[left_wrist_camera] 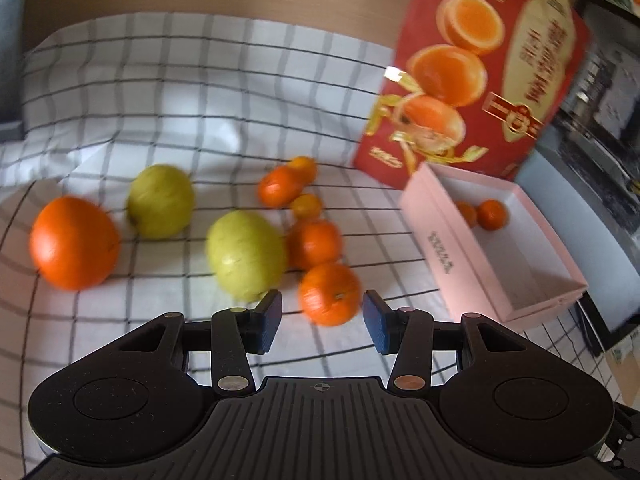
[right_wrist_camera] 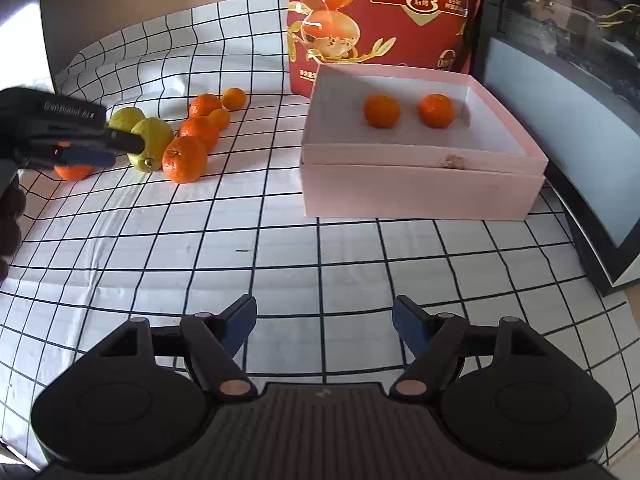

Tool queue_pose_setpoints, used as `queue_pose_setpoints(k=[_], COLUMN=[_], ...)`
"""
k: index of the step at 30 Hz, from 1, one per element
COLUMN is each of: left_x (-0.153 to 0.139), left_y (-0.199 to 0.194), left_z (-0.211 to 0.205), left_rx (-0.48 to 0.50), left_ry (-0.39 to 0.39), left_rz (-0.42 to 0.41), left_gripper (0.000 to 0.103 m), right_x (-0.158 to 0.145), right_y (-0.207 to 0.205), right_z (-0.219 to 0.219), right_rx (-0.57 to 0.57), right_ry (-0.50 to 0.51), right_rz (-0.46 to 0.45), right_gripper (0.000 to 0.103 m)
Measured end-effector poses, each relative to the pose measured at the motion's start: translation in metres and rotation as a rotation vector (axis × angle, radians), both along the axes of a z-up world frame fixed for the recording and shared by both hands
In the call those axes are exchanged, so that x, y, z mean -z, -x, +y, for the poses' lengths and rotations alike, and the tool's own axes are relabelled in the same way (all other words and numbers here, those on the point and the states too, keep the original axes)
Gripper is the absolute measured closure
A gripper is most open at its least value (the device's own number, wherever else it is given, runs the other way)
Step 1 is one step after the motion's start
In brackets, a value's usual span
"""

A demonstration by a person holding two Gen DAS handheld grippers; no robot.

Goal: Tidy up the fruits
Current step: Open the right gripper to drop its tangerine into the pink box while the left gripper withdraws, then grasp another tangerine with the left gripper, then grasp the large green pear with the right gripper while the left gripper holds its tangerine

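The left gripper [left_wrist_camera: 322, 320] tilts down over the fruit pile, jaws apart and empty, a mandarin [left_wrist_camera: 330, 294] just beyond its tips; the right gripper [right_wrist_camera: 324, 322] angles down over bare checked cloth [right_wrist_camera: 280, 248], jaws wide and empty. Two mandarins lie in the pink box [right_wrist_camera: 420, 190]; other fruit lies loose on the cloth, left of the box.

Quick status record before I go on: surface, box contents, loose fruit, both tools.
surface: checked cloth
pink box: open, holds two mandarins
loose fruit: two green fruits, large orange, cluster of mandarins
left tool: open, nearest mandarin just ahead of its tips, ungripped
right tool: open, nothing between fingers
backdrop: red carton
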State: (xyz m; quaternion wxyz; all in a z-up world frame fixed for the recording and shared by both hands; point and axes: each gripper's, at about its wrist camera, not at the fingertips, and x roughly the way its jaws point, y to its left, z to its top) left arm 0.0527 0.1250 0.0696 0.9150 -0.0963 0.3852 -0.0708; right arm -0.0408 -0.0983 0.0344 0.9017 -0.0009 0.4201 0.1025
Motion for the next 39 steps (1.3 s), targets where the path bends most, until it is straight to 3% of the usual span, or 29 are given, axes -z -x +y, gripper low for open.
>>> queue_pose_setpoints(k=[5,12,19,24,28,33,39], left_x=[0.013,0.036,0.044,0.038,0.034,0.034,0.041], left_y=[-0.018,-0.035,-0.039,-0.006,0.030,0.067,0.095], left_z=[-0.028,-0.049,-0.039,-0.024,-0.004,0.028,0.060], left_rx=[0.034,0.059,0.068,0.047,-0.001,-0.105,-0.220], left_ry=[-0.158,-0.291,-0.231,-0.142,-0.094,-0.056,-0.011], left_rz=[-0.030,0.004,0.042,0.035,0.057,0.085,0.102], left_gripper=[0.053,0.050,0.050,0.050,0.050,0.050,0.050], right_x=[0.004,0.004,0.009,0.013,0.014,0.004,-0.028], right_y=[0.001,0.006,0.005,0.001,-0.003,-0.007,-0.052], right_z=[-0.002,-0.004,-0.015,-0.012,0.002,0.035,0.084], right_rx=[0.024,0.022,0.044,0.030,-0.037,-0.193,-0.318], right_ry=[0.004,0.024,0.023,0.013,-0.005,0.021,0.020], right_rz=[0.029,0.030,0.053,0.057,0.039,-0.051,-0.133], right_gripper=[0.028,0.028,0.028,0.027,0.027,0.027,0.027])
